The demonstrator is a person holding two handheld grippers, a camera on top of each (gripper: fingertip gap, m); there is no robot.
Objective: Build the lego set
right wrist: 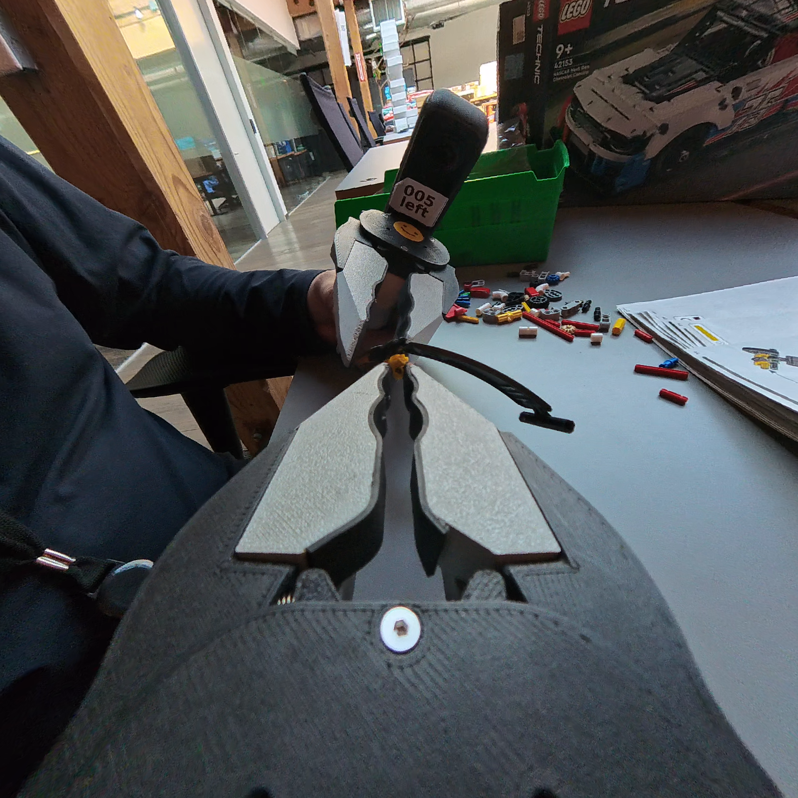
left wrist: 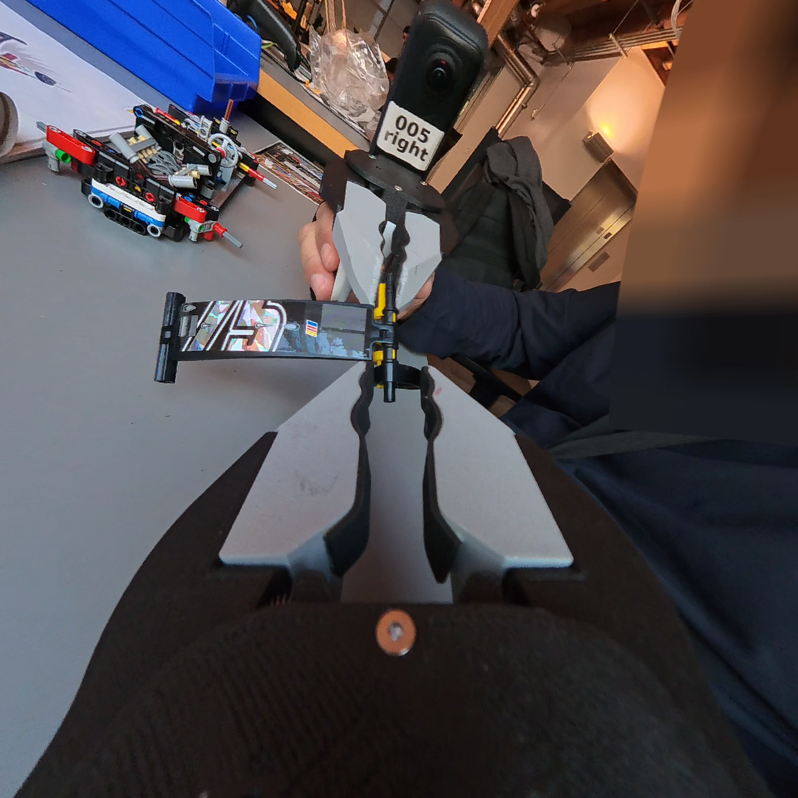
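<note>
The left tool [left wrist: 391, 382] has its tips closed on the black axle end of a curved black panel [left wrist: 276, 330] with shiny stickers. The right tool [right wrist: 397, 373] is pressed together on the yellow pin at that same end, so the panel hangs between both tools above the grey surface [left wrist: 108, 388]. Farther out, a half-built brick model [left wrist: 147, 172] rests before a blue bin [left wrist: 164, 47], contents unseen. Loose bricks [right wrist: 548, 311] lie beside a green bin [right wrist: 496, 203], contents hidden, near printed booklets [right wrist: 734, 337].
</note>
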